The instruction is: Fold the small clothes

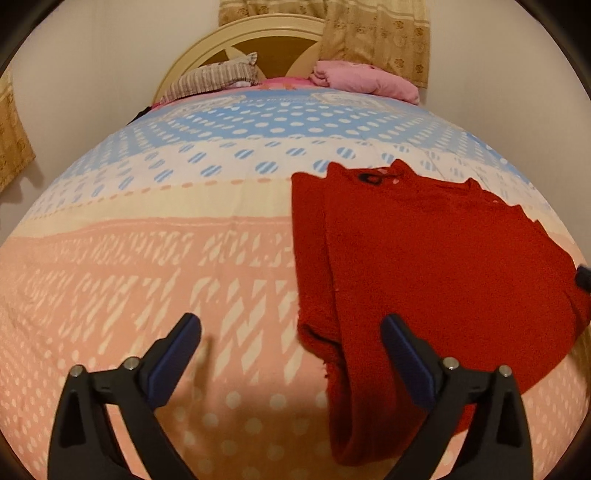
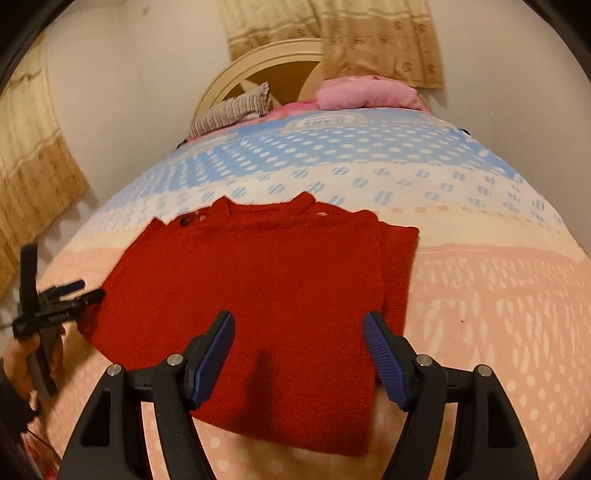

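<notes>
A red knitted sweater (image 1: 443, 266) lies flat on the bedspread (image 1: 147, 277), collar towards the headboard. A narrow folded strip runs along its left edge in the left wrist view and along its right edge in the right wrist view. My left gripper (image 1: 291, 325) is open wide over the sweater's near left corner, with nothing between its pads. In the right wrist view a hand holds the left gripper (image 2: 86, 290) at the sweater's (image 2: 258, 295) left edge. My right gripper (image 2: 298, 317) hovers open above the sweater's near hem, jaws empty.
A striped pillow (image 1: 218, 79) and a pink pillow (image 1: 365, 81) rest against the cream headboard (image 1: 236, 37) at the far end. Beige curtains (image 1: 376, 33) hang behind it. A white wall runs along the bed's left side, where another curtain (image 2: 33, 177) hangs.
</notes>
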The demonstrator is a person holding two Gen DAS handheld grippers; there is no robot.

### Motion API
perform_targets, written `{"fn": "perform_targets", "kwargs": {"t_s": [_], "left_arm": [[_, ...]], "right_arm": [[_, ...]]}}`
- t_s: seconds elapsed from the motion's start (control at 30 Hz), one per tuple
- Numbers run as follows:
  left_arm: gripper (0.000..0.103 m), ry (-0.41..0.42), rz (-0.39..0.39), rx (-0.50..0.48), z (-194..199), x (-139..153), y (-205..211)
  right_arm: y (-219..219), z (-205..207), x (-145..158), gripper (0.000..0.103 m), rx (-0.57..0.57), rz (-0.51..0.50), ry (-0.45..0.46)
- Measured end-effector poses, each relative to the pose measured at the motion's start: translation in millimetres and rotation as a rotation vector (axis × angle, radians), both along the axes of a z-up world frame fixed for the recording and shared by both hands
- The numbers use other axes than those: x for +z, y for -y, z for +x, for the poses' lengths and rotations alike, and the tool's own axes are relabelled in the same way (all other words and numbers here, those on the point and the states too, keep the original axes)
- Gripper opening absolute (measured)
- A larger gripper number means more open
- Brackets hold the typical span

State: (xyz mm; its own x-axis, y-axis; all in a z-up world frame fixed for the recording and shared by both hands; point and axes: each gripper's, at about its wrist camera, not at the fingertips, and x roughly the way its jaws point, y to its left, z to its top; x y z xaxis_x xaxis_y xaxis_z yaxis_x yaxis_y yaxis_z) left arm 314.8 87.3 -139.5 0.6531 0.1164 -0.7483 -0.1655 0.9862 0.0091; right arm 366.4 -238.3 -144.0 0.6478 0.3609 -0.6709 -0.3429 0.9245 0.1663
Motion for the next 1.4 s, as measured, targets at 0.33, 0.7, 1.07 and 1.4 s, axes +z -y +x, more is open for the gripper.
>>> {"fn": "perform_targets", "kwargs": {"t_s": [0.33, 0.7, 1.07, 1.4], "left_arm": [[0.103, 0.013, -0.064, 0.014, -6.6, -3.7, -9.7], [0.103, -0.019, -0.157, 0.009, -4.6, -10.9, -18.8], [0.103, 0.010, -0.243, 0.034, -12.1, -7.2, -37.8], [0.103, 0.000, -0.357, 0.040, 1.0, -7.8, -60.6]], "right_arm": [[-0.4, -1.8, -27.2, 0.068, -0.041, -0.085, -0.086], [1.3, 34.8, -27.7, 0.062, -0.063, -0.052, -0.121], [-5.3, -6.3, -2.9, 0.062, -0.095, -0.122, -0.005], [-124.9, -65.6, 10.4, 0.062, 0.256, -0.198, 0.076]]}}
